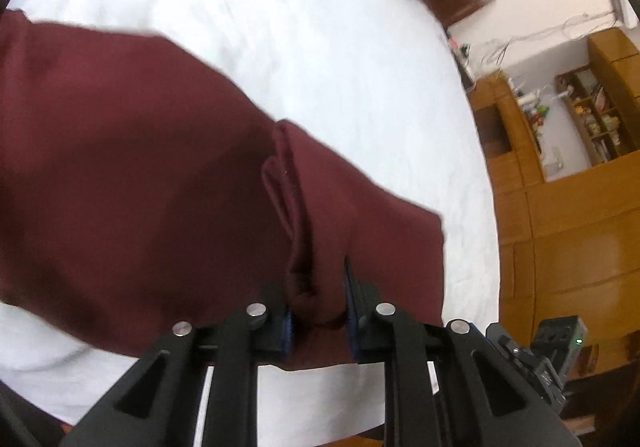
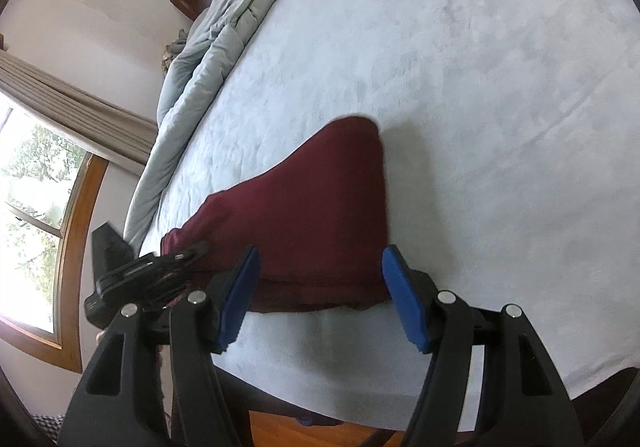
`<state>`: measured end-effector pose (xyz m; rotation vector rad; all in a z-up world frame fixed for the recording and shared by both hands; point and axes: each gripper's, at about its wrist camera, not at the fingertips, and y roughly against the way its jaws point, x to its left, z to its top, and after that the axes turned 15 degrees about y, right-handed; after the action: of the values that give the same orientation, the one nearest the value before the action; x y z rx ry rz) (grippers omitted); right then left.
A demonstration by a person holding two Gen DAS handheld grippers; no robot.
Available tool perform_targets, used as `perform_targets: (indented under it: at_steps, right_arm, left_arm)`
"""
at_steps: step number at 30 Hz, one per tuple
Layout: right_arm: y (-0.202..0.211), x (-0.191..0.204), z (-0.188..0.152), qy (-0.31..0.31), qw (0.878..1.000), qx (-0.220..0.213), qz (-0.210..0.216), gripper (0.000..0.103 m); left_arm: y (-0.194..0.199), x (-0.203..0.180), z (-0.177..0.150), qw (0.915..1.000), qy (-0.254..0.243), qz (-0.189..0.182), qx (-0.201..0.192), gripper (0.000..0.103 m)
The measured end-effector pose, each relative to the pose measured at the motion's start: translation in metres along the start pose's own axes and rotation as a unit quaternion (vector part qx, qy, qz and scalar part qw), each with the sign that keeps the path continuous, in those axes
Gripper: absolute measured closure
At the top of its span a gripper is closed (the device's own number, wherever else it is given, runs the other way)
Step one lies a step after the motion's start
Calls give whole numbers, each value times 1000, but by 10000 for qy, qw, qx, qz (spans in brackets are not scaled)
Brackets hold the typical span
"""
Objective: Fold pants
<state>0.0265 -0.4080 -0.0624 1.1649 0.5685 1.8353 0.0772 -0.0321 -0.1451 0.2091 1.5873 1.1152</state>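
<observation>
The pants (image 1: 160, 175) are of dark maroon cloth, soft and matte, and they lie on a bed (image 1: 300, 27) covered with a white, slightly fuzzy sheet. In the left wrist view the cloth fills the left and middle of the picture as a broad smooth sheet, and a thick rolled seam or hem runs down through it toward the near edge. The left gripper (image 1: 318, 311) has black plastic arms with round silver pins and blue pads; its 2 fingers are clenched on a bunched fold of the maroon cloth at this seam. The picture is blurred, so I cannot tell which part of the garment the fold is. At the far right stands wooden furniture (image 1: 560, 227) of honey color, with shelves of small things.

In the right wrist view, a window (image 2: 36, 207) with a wooden frame and a beige curtain is at the left, and a crumpled pale grey duvet (image 2: 224, 47) lies along the far left side of the bed. The pants make a rounded triangular heap near the close edge of the mattress. The right gripper (image 2: 320, 291) is released, its ribbed blue pads (image 2: 404, 295) spread wide on both sides of the near folded edge of the cloth.
</observation>
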Motion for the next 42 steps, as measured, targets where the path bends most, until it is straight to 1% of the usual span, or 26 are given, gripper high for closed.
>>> perform_targets:
  at_steps: [1, 4, 6, 8, 9, 11, 14, 18, 19, 20, 21, 22, 23, 26, 28, 29, 30, 31, 32, 33, 34, 36, 37, 39, 41, 42]
  right_arm:
    - [1, 1, 1, 13, 10000, -3, 5, 39]
    - [-4, 5, 4, 65, 10000, 63, 31, 38]
    - [-16, 5, 4, -8, 9997, 225, 125, 36]
    - [-30, 5, 4, -54, 9989, 410, 234, 34]
    - [-40, 5, 6, -61, 9981, 529, 297, 33]
    - [-56, 4, 7, -61, 9966, 766, 295, 29]
    - [-82, 1, 9, -77, 9940, 1056, 263, 28]
    - [-114, -6, 8, -350, 9881, 1333, 687, 26]
    - [-121, -4, 6, -361, 9862, 1399, 804, 38]
    - [-124, -2, 5, -363, 9851, 1419, 907, 56]
    - [-126, 0, 5, -337, 9849, 1448, 889, 57]
    - [-123, 4, 7, -209, 9859, 1430, 839, 68]
    - [-117, 8, 9, -120, 9862, 1370, 927, 73]
    - [-88, 13, 16, -137, 9879, 1106, 1076, 79]
    - [-60, 9, 21, -288, 9890, 797, 1214, 80]
    - [-53, 4, 19, -380, 9895, 763, 1170, 80]
    - [-51, -1, 17, -458, 9898, 801, 1089, 80]
    - [-55, -9, 10, -503, 9909, 920, 839, 80]
    - [-62, -15, 3, -517, 9909, 1082, 609, 80]
    - [-79, -24, -10, -585, 9875, 1421, 343, 80]
    - [-86, -33, -19, -632, 9860, 1515, 292, 79]
    - [-88, -41, -26, -838, 9863, 1334, 481, 77]
    - [-84, -40, -24, -825, 9870, 1279, 519, 73]
    - [-76, -32, -19, -525, 9902, 1250, 344, 62]
    - [-60, -15, -6, 86, 9909, 1296, -352, 60]
    - [-51, -6, 1, 368, 9902, 1201, -614, 60]
  left_arm:
    - [9, 4, 3, 9999, -35, 33, -117, 84]
    - [29, 31, 10, 9976, -171, 436, -502, 84]
    - [26, 59, 15, 9968, 23, 686, -414, 84]
    - [15, 77, 14, 9969, 331, 675, -226, 83]
    - [12, 82, 12, 9970, 373, 635, -245, 82]
    - [10, 79, 9, 9969, 284, 639, -357, 81]
    - [11, 79, 8, 9967, 228, 688, -367, 80]
    - [12, 77, 11, 9966, 180, 716, -375, 78]
    - [11, 75, 10, 9962, 124, 767, -390, 78]
    - [11, 75, 12, 9959, 95, 800, -403, 78]
    - [11, 74, 13, 9957, 74, 831, -414, 78]
    - [11, 75, 13, 9957, 77, 831, -409, 78]
    - [10, 72, 14, 9958, 101, 816, -402, 77]
    - [7, 68, 12, 9978, 89, 610, -248, 77]
    - [0, 62, 5, 9985, -7, 519, -148, 71]
    - [-2, 57, 0, 9985, -93, 485, -221, 67]
    - [-5, 55, -3, 9985, -146, 476, -234, 67]
    - [-10, 55, -5, 9983, -172, 514, -196, 67]
    - [-18, 59, -6, 9980, -170, 595, -155, 67]
    - [-22, 62, -8, 9975, -222, 630, -209, 67]
    - [-23, 62, -9, 9973, -304, 621, -250, 67]
    - [-18, 60, -10, 9967, -446, 630, -249, 67]
    - [-15, 59, -10, 9969, -439, 615, -207, 66]
    - [-4, 56, -7, 9964, -333, 754, -203, 55]
    - [17, 50, -4, 9946, -324, 842, -521, 47]
    - [29, 44, -3, 9930, -450, 832, -715, 46]
